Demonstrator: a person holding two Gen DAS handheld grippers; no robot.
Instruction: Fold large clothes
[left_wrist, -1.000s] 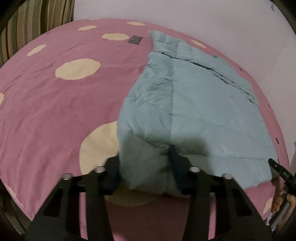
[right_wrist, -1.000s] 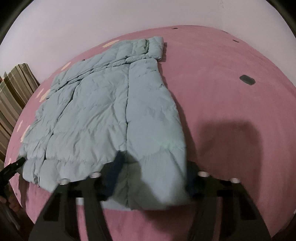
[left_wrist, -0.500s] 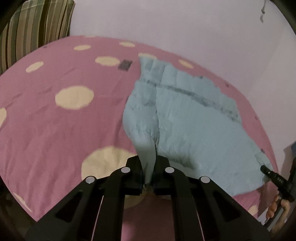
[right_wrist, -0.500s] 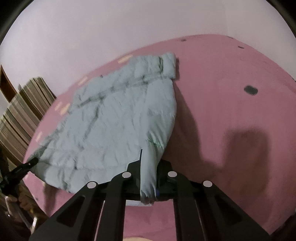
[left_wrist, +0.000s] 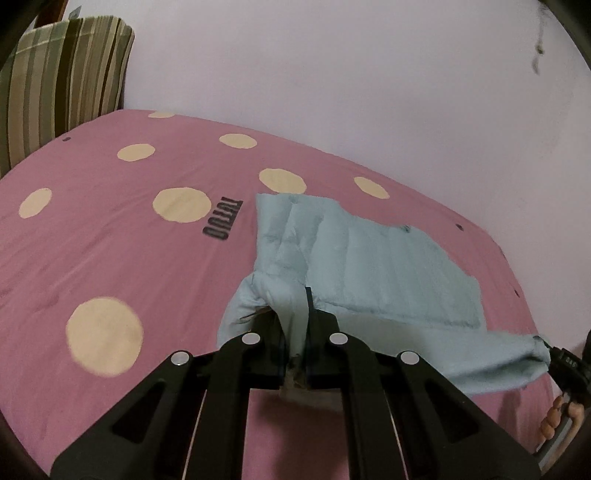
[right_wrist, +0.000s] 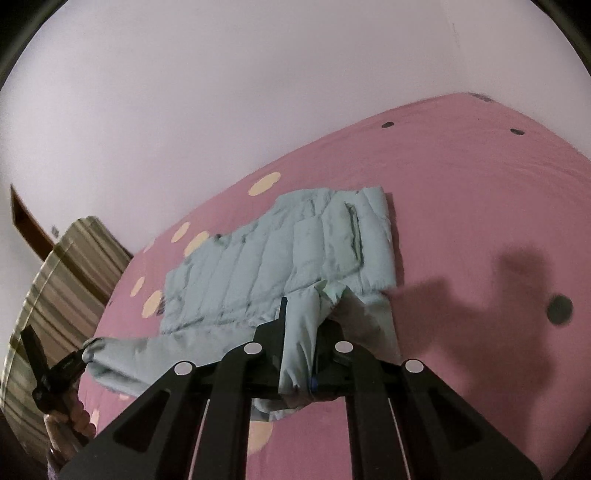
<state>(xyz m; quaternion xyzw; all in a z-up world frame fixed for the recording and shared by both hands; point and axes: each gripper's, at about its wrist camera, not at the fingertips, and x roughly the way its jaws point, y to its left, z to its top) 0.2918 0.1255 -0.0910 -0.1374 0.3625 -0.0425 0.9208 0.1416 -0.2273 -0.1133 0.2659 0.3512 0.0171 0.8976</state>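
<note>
Two tools are each pinching a corner of the pale blue puffer jacket (left_wrist: 369, 266), whose far half is lying flat on the pink bed (left_wrist: 110, 251) while its near edge is hanging lifted between them. From the left wrist, the left tool (left_wrist: 295, 343) is showing its jaws closed tight on a bunched fold of the jacket, and the right tool (left_wrist: 563, 363) is appearing at the right edge, gripping the other corner, with fingers (left_wrist: 554, 424) wrapped below it. Only this view is catching the dark printed lettering (left_wrist: 222, 219) on the bedcover, turned sideways and too distorted to read with certainty, and most of the cream dots (left_wrist: 104, 338). From the right wrist, the right tool is clamping its own fold, and a striped cushion (right_wrist: 55, 288) and dark shadows (right_wrist: 517, 280) are showing.
</note>
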